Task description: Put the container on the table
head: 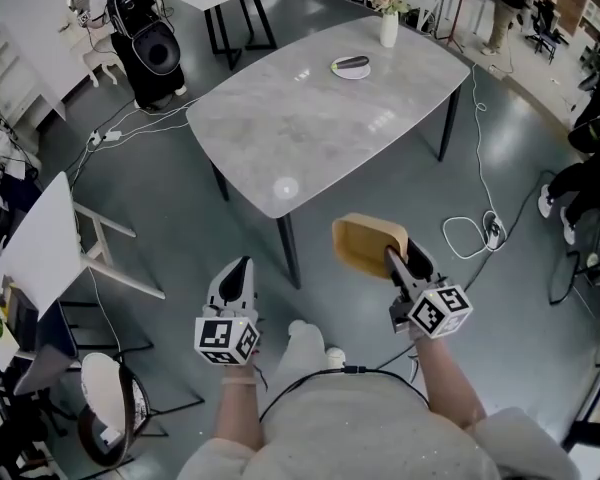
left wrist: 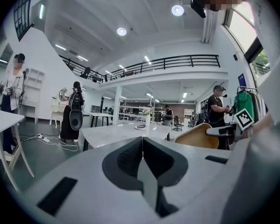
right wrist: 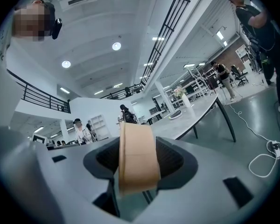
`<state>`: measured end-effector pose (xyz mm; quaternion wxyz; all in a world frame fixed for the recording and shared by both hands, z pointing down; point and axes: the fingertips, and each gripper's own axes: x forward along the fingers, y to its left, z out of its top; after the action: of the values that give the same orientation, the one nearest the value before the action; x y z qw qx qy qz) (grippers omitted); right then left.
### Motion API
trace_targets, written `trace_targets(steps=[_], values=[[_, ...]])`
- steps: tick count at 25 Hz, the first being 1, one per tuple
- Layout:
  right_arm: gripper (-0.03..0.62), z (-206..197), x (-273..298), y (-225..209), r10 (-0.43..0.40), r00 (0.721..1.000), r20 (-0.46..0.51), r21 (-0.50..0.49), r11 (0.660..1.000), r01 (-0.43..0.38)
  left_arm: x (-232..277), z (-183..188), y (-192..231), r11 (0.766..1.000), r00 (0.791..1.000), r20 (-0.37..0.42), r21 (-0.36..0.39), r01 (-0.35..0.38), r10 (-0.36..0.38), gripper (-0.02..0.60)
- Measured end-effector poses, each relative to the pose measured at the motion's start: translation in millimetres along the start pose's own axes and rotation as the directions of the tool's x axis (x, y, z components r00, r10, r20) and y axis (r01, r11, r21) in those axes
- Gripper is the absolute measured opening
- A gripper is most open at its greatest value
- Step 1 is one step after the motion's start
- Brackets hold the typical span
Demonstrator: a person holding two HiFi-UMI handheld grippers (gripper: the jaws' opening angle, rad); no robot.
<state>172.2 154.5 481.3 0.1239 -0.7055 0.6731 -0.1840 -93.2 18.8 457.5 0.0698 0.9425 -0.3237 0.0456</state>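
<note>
A tan, shallow container (head: pixel 368 243) hangs in the air just short of the grey table's (head: pixel 310 138) near edge. My right gripper (head: pixel 395 264) is shut on its rim, and in the right gripper view the tan wall (right wrist: pixel 137 157) stands upright between the dark pads. My left gripper (head: pixel 237 277) is held level beside it at the left, its jaws shut with nothing between them (left wrist: pixel 142 160). The left gripper view shows the container (left wrist: pixel 199 136) off to the right, with the table (left wrist: pixel 116 133) ahead.
On the table's far side lie a small white dish with a dark object (head: pixel 351 67) and a white vase of flowers (head: pixel 388 18). A white table (head: pixel 45 243) stands at the left. Cables (head: pixel 480 230) trail over the floor at the right. People stand around the room.
</note>
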Motion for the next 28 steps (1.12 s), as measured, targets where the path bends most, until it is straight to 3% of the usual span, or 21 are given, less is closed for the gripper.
trace_targets(steps=[7,16,28], values=[[0.222,-5.1,8.7,-2.8,0.000,1.000,-0.001,0.005,1.000,0.000,8.4,0.1,9.3,1.000,1.000,0.000,0.005,-0.002,0.002,0.006],[0.222,14.0,29.4,-20.3,-0.022,1.000,0.021,-0.008,1.000,0.022,49.3,9.0,7.0,0.999,0.999,0.010,0.013,0.045,-0.045,0.006],[0.221,24.9,80.5,-44.3,-0.030,1.000,0.004,0.012,0.999,0.030,107.2,16.1,30.7,0.999,0.999,-0.010,0.000,0.046,-0.046,0.006]])
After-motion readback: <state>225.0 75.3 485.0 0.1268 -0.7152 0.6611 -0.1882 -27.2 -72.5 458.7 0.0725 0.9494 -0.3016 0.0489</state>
